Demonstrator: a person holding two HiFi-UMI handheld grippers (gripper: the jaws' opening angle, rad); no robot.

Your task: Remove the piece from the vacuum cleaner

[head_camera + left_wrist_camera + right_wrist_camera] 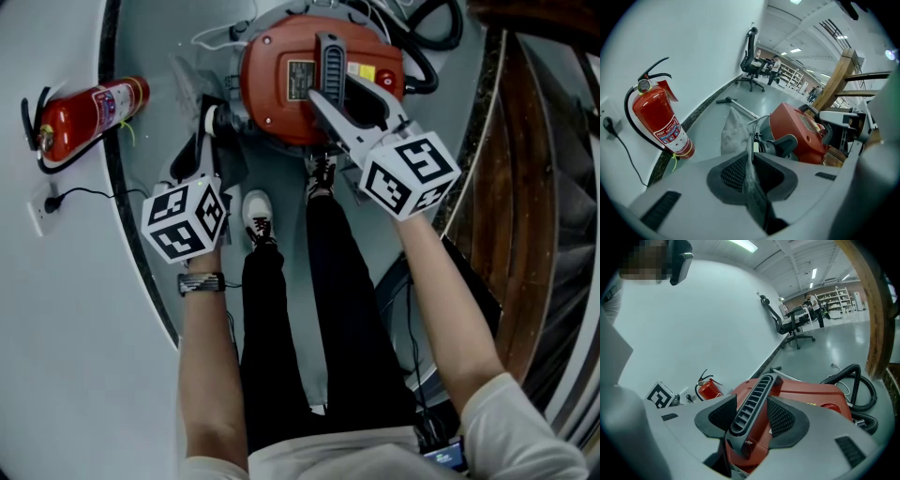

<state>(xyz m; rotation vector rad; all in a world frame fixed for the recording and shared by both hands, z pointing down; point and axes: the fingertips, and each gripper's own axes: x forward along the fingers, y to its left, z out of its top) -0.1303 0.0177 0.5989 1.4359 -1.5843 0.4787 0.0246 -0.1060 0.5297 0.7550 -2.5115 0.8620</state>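
The red vacuum cleaner [281, 84] stands on the floor in front of the person's feet. My right gripper [325, 94] is shut on its dark ribbed carry handle [752, 399], one pad on each side. At the cleaner's left side a dark inlet port [780, 146] sticks out, with a limp grey fabric piece [733, 131] beside it. My left gripper [751, 164] is shut on a thin grey edge of that fabric, which runs up between the pads toward the port. In the head view the left gripper [208, 127] reaches to the cleaner's left side.
A red fire extinguisher [89, 112] stands by the white wall at left, with a wall socket and plug [42, 208] near it. A black hose [853, 380] coils behind the cleaner. Wooden stairs [525, 187] rise at right. The person's shoes [258, 216] are close to the cleaner.
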